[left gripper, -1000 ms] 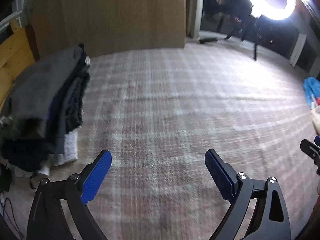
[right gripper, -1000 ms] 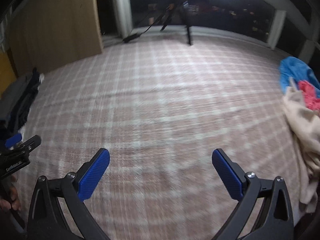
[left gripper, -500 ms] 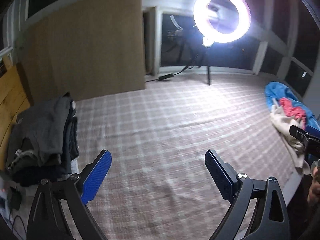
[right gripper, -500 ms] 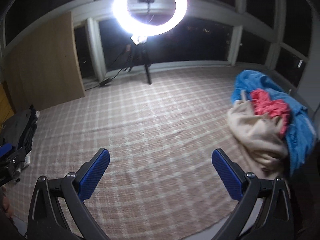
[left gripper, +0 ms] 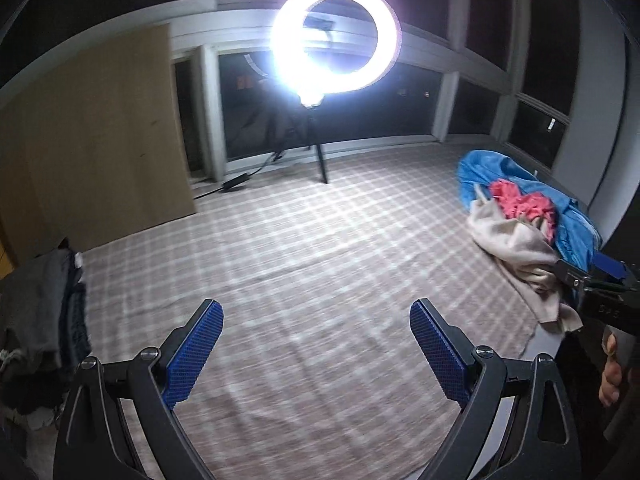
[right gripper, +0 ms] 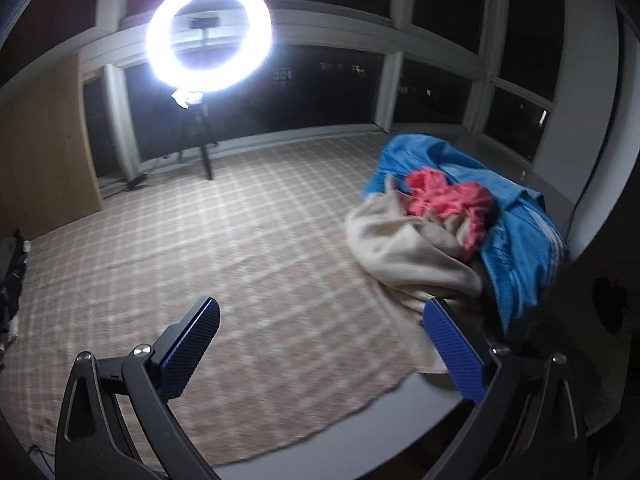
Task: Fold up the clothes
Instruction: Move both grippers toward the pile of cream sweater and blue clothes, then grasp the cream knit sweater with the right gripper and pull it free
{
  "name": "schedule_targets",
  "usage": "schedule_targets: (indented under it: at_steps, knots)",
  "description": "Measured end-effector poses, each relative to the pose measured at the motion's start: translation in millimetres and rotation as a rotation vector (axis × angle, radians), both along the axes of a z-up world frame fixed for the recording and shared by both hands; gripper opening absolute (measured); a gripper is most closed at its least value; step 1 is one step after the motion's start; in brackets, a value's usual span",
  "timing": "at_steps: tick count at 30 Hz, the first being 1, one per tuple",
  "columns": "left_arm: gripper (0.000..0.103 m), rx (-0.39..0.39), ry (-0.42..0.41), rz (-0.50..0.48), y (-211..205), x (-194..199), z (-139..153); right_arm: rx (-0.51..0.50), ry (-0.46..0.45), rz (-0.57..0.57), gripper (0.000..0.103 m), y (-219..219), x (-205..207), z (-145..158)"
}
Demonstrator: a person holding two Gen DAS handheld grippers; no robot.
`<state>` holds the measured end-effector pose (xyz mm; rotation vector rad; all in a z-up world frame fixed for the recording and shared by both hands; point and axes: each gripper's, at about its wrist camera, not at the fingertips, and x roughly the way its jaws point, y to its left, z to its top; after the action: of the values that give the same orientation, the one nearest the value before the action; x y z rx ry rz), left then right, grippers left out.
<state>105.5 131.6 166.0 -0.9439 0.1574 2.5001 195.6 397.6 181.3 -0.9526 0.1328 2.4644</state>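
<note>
A heap of unfolded clothes lies at the right: a cream garment, a pink one and a blue one. It also shows in the left wrist view. A stack of dark folded clothes sits at the left edge. My left gripper is open and empty above the checked cloth. My right gripper is open and empty, its right finger just in front of the cream garment.
A bright ring light on a tripod stands at the far side. A wooden panel is at the back left. The cloth's front edge and the grey tabletop show near the right gripper. Dark windows lie behind.
Both grippers have tilted up and pulled back, so the ring light and windows fill more of the views. The right gripper has swung right, closer to the clothes heap.
</note>
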Motion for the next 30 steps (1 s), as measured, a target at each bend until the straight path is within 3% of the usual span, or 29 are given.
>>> schedule_targets:
  at_steps: [7, 12, 20, 21, 22, 23, 24, 25, 27, 30]
  knots:
    - [0.095, 0.016, 0.004, 0.002, 57, 0, 5, -0.017, -0.044, 0.001, 0.099, 73, -5, -20]
    - [0.095, 0.008, 0.007, 0.045, 96, -4, 6, -0.045, -0.073, 0.125, 0.1, 120, -21, -41]
    - [0.095, -0.05, -0.018, 0.143, 126, -10, 0, 0.08, -0.277, 0.251, 0.098, 166, -78, -103]
    - [0.095, -0.058, -0.022, 0.155, 129, -11, 0, 0.078, -0.299, 0.271, 0.091, 168, -83, -109]
    - [0.095, -0.075, -0.015, 0.169, 128, -10, 1, 0.076, -0.309, 0.304, 0.06, 169, -85, -114]
    - [0.095, -0.093, -0.007, 0.183, 128, -10, 2, 0.085, -0.314, 0.328, 0.035, 170, -87, -114]
    - [0.095, -0.103, 0.0, 0.198, 125, -11, 5, 0.088, -0.315, 0.352, 0.03, 171, -87, -114]
    - [0.095, -0.114, 0.007, 0.213, 122, -11, 7, 0.054, -0.292, 0.372, 0.015, 175, -87, -107]
    - [0.095, -0.113, 0.012, 0.231, 117, -13, 12, -0.047, -0.226, 0.386, 0.01, 189, -84, -88]
    - [0.095, -0.106, 0.033, 0.263, 105, -17, 22, -0.308, -0.039, 0.328, 0.009, 234, -77, -47]
